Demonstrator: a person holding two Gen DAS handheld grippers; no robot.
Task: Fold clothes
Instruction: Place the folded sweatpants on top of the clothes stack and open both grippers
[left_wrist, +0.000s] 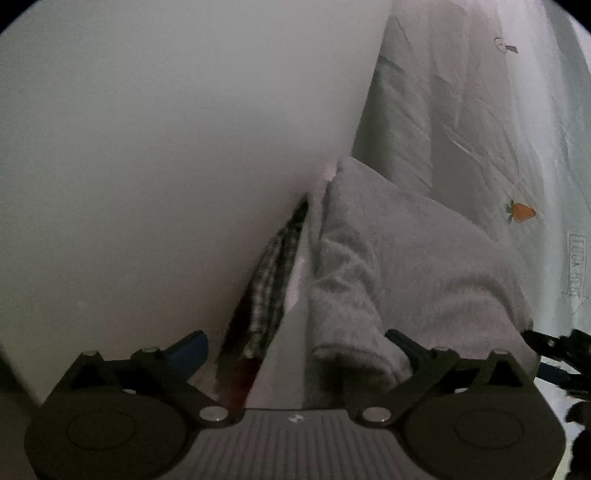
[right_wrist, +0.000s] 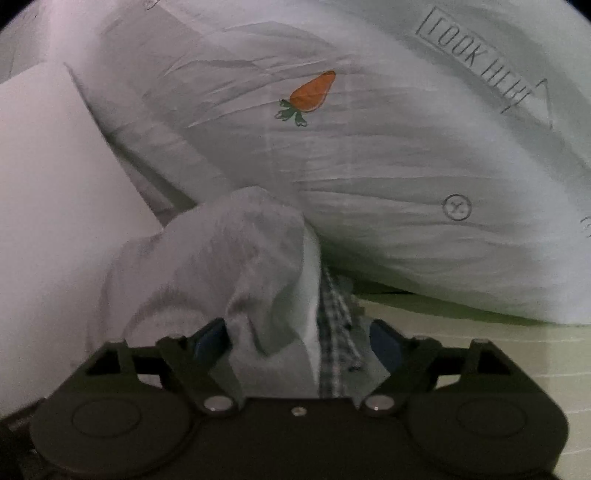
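A stack of folded clothes sits between the jaws of both grippers: a fuzzy grey garment (left_wrist: 388, 258) on one side, a smooth white layer (left_wrist: 291, 332) and a dark plaid garment (left_wrist: 266, 280) beside it. My left gripper (left_wrist: 295, 341) has its blue-padded fingers spread wide around the stack, against a plain white surface (left_wrist: 166, 147). In the right wrist view the grey garment (right_wrist: 229, 254) and the plaid garment (right_wrist: 336, 332) fill my right gripper (right_wrist: 299, 338), whose jaws press on them from both sides. The right gripper also shows at the left view's right edge (left_wrist: 554, 350).
A white quilt (right_wrist: 406, 166) with a carrot print (right_wrist: 310, 92) and "LOOK HERE" lettering (right_wrist: 476, 62) lies bunched behind the stack. A pale yellow-green sheet (right_wrist: 480, 350) lies below it. A white pillow or panel (right_wrist: 44, 184) stands at the left.
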